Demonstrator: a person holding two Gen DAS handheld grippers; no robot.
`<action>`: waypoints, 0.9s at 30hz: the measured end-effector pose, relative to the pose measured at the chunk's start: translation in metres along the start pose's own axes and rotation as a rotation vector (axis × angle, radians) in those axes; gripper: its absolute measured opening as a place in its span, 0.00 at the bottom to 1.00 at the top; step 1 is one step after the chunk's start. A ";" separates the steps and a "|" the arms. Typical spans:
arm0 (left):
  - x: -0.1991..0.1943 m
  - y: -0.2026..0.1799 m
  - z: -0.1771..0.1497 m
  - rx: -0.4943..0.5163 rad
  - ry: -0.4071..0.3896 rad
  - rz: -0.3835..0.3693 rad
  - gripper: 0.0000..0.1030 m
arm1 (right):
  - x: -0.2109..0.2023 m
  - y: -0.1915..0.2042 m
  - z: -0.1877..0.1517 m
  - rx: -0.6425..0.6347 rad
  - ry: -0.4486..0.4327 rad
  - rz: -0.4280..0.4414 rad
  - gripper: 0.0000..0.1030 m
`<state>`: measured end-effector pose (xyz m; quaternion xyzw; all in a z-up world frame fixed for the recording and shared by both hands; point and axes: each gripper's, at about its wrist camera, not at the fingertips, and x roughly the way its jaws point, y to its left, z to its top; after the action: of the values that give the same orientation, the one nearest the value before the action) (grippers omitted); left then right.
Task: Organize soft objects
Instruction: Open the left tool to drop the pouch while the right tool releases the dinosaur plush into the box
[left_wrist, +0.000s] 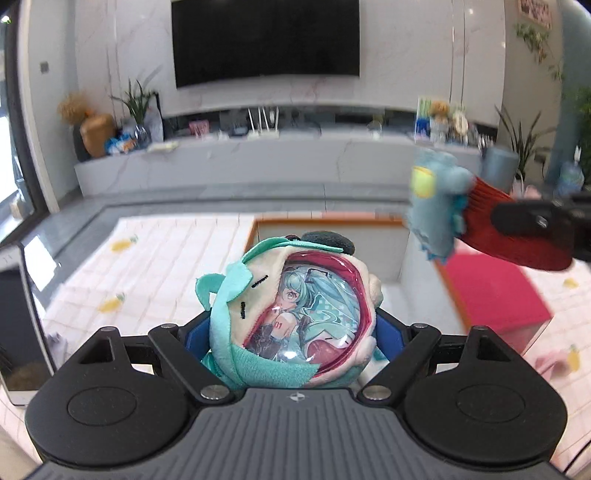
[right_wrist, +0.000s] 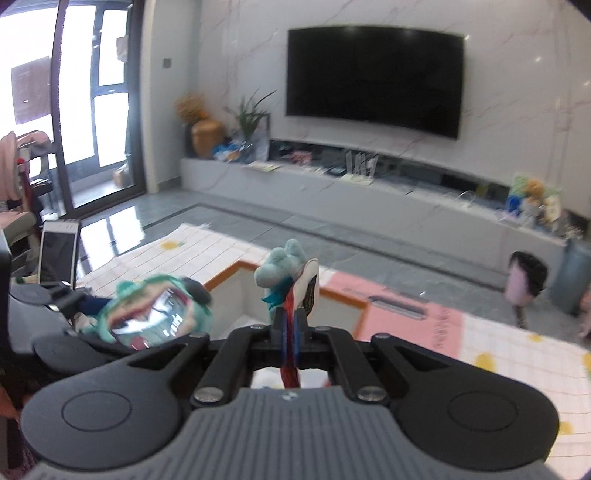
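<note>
Right now my left gripper (left_wrist: 291, 325) is clamped on a round plush pouch (left_wrist: 295, 310), teal and cream with a clear bubble window showing an anime girl with teal hair; my blue pads press its two sides and it fills the space between them. My right gripper (right_wrist: 291, 317) is closed tight on a red knitted sock (left_wrist: 513, 229) with a blue-grey plush dinosaur head (left_wrist: 436, 203) at its front end; in the right wrist view the fabric is pinched thin between my fingers and the dinosaur head stands up past the tips. Both toys hang in the air above an open storage box (left_wrist: 332, 225) with an orange rim and white inner walls. Just beside it, on the right in the left wrist view, lies a pink rectangular lid or pad (left_wrist: 495, 291). Everything sits on a white checked mat (left_wrist: 159, 258) with yellow fruit prints. Beyond, a dark television (left_wrist: 266, 40) hangs on a marble wall above a long grey cabinet (left_wrist: 258, 162).
</note>
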<state>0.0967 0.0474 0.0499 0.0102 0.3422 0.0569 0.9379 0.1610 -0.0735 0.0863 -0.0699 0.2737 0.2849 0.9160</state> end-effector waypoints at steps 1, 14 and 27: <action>0.004 0.002 -0.005 0.013 0.014 0.000 0.97 | 0.012 0.001 -0.002 0.007 0.011 0.020 0.00; 0.054 -0.013 -0.021 0.217 0.041 0.087 0.97 | 0.150 -0.013 -0.030 0.123 0.201 0.180 0.00; 0.061 -0.004 -0.021 0.170 0.083 -0.023 1.00 | 0.164 -0.030 -0.040 0.157 0.194 0.173 0.00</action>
<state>0.1298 0.0503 -0.0053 0.0834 0.3845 0.0170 0.9192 0.2723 -0.0303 -0.0366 -0.0016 0.3873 0.3324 0.8599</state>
